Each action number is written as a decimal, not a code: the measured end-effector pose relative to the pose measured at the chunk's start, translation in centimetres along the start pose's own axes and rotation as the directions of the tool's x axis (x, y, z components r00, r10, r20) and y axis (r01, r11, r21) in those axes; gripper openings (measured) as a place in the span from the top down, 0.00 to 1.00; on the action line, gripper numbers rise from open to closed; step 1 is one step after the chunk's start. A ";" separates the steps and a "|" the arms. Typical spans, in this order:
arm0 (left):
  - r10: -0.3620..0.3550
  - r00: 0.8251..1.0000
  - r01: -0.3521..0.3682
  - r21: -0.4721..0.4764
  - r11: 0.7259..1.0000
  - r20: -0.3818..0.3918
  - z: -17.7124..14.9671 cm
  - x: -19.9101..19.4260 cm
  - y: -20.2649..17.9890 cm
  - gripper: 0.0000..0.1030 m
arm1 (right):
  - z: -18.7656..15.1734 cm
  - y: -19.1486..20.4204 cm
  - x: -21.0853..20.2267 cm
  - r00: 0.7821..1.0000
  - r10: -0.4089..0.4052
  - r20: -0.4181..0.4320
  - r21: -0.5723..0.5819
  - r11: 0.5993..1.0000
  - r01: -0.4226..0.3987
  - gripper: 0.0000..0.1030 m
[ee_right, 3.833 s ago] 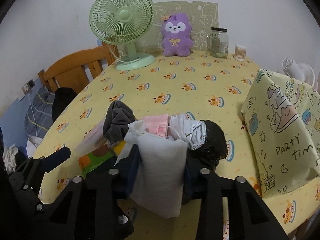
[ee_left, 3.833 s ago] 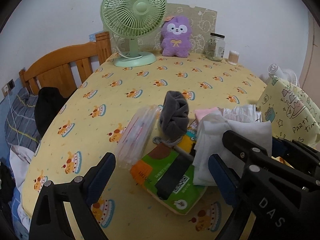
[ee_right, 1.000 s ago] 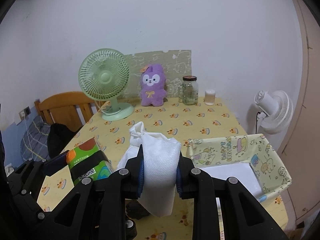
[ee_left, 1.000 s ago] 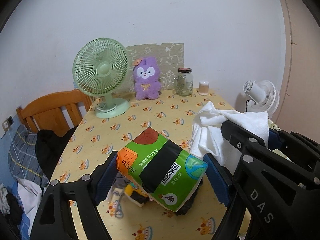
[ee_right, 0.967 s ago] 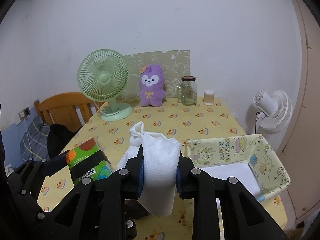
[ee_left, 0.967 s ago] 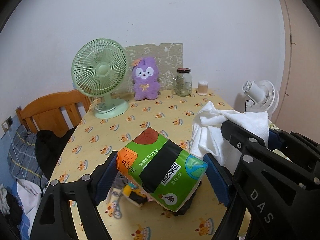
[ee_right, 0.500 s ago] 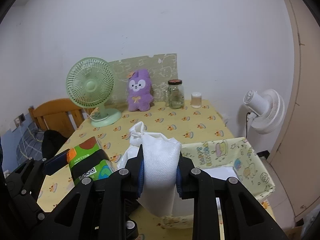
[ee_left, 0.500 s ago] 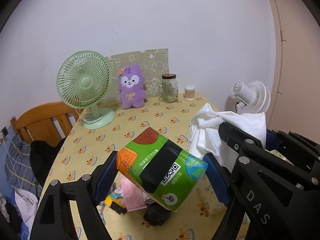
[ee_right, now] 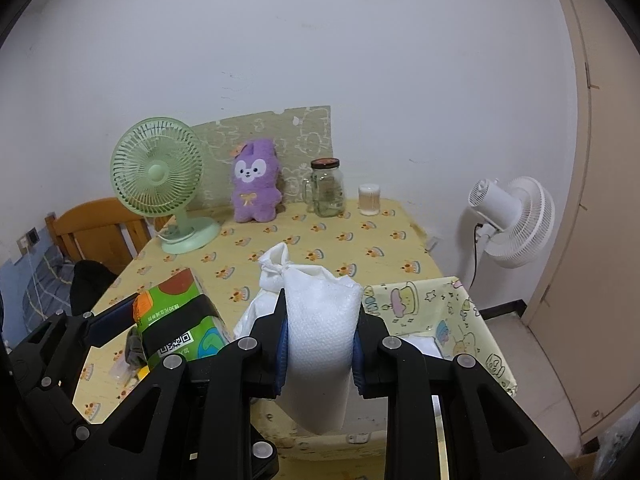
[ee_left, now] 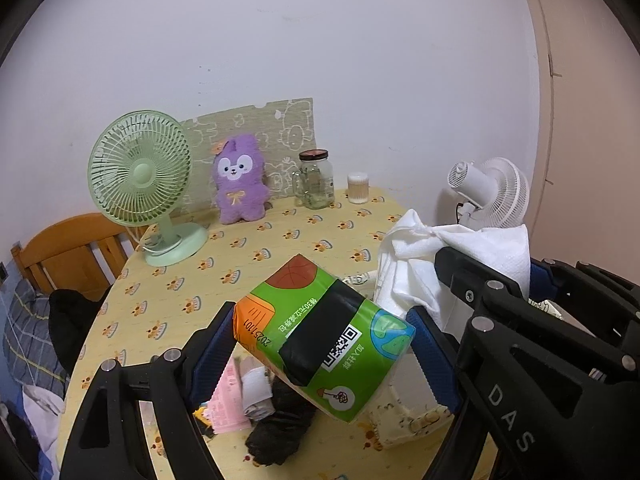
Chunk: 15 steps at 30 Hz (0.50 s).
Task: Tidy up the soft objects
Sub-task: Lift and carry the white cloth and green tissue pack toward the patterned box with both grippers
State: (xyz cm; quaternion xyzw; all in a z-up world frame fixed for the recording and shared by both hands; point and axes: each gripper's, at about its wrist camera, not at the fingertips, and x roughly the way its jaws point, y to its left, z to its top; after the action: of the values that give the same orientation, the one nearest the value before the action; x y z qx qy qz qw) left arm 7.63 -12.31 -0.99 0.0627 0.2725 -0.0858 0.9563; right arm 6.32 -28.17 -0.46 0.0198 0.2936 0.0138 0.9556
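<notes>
My left gripper (ee_left: 322,346) is shut on a green and orange tissue pack (ee_left: 320,332), held in the air above the table. Beside it, the right gripper (ee_right: 320,344) is shut on a white cloth bundle (ee_right: 320,328) with a knotted top. In the right wrist view the tissue pack (ee_right: 176,320) shows at the left, and the open yellow patterned fabric bin (ee_right: 452,312) sits just right of the cloth. Left on the yellow tablecloth (ee_left: 248,256) below the pack are a pink packet (ee_left: 226,400), a rolled white sock (ee_left: 256,392) and a dark sock (ee_left: 280,428).
At the back of the table stand a green desk fan (ee_left: 140,184), a purple plush toy (ee_left: 238,180), a glass jar (ee_left: 314,180) and a small cotton-swab tub (ee_left: 357,188). A white floor fan (ee_right: 512,220) is off the table's right edge. A wooden chair (ee_left: 68,256) is at left.
Both grippers have travelled to the right with their loads. The bin has come closer under the right gripper, and the leftover pile has slid to the lower left below the tissue pack.
</notes>
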 end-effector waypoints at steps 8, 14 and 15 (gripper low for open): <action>-0.039 0.999 0.039 -0.005 0.999 -0.003 0.3 1.6 -1.5 0.17 | 0.0 -2.2 0.7 1.000 -0.029 0.002 0.006 1.000 0.029 0.73; -0.058 0.998 0.058 0.000 0.998 -0.027 0.5 3.1 -2.8 0.17 | -0.1 -3.9 2.0 0.999 -0.046 -0.016 0.016 0.999 0.046 0.73; -0.060 0.998 0.060 0.000 0.998 -0.031 0.5 3.4 -3.0 0.17 | -0.1 -4.1 2.3 0.999 -0.047 -0.020 0.017 0.999 0.047 0.73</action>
State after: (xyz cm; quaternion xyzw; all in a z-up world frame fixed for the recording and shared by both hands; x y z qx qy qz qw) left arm 10.13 -15.79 -2.64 0.0562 0.2888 -0.1135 0.9490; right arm 8.20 -32.21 -2.01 0.0213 0.3034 -0.0111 0.9526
